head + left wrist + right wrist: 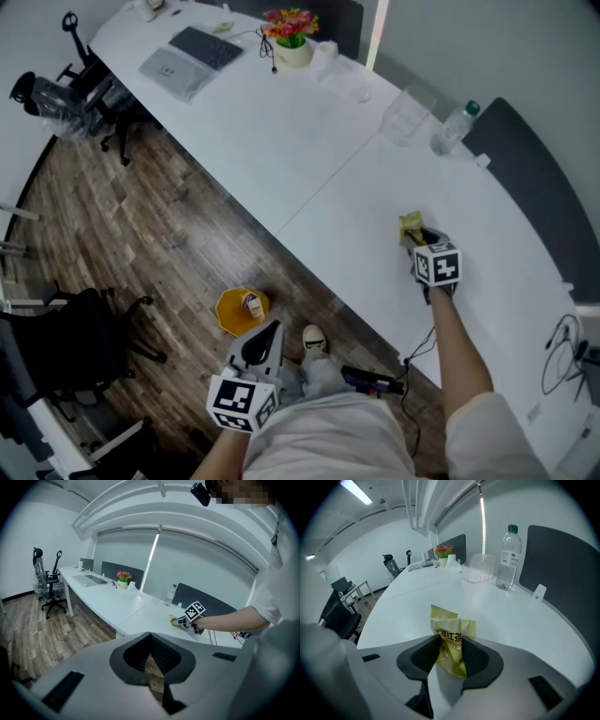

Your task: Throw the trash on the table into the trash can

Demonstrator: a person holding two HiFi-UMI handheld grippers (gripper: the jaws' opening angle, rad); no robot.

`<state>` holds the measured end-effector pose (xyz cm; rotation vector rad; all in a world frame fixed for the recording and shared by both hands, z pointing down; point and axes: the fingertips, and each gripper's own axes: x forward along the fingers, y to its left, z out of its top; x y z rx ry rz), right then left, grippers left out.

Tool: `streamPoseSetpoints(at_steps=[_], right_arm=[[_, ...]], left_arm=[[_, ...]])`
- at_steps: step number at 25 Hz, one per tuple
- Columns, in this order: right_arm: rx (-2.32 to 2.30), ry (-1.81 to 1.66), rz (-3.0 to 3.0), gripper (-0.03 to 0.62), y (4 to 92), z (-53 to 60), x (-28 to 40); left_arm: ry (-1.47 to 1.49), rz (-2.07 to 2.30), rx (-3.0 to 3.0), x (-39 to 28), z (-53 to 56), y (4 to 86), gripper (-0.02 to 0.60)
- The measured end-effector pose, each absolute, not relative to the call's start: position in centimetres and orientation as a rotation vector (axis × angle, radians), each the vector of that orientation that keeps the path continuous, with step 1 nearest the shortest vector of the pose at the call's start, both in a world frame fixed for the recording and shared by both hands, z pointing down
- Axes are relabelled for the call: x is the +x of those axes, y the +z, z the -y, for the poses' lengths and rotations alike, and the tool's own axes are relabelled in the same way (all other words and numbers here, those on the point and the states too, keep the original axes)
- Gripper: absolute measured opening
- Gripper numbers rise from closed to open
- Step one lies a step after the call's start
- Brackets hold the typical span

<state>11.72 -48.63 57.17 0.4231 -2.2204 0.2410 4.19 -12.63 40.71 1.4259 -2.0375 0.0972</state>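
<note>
A crumpled yellow tea packet (410,225) (446,620) lies on the long white table (309,141), near its front edge. My right gripper (419,240) (451,641) is down at the table, its pads pressed on the packet's lower half. The left gripper view also shows the packet (173,619), far off beside that gripper's marker cube. My left gripper (274,328) (150,637) hangs low over the wooden floor, shut with nothing in it. It sits just right of a small yellow trash can (232,317) that holds a scrap.
A water bottle (456,125) (506,557), a clear container (407,116) and a flower pot (292,39) stand along the table's far side, with a laptop (190,58) further left. Office chairs (70,98) and a black chair (75,347) stand on the floor. A shoe (314,339) is near the can.
</note>
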Motion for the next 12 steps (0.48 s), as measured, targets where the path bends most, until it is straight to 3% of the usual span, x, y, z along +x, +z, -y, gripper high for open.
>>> streamPoseSetpoints(at_steps=[5, 12], right_arm=[[0.441, 0.209, 2.26, 0.077, 55.6, 48.5, 11.2], [0.427, 0.204, 2.312, 0.064, 53.2, 47.6, 10.7]], left_arm=[[0.093, 2.05, 1.419, 3.8, 12.3, 40.4, 0.0], [0.077, 2.063, 1.423, 3.7, 11.7, 40.1, 0.0]])
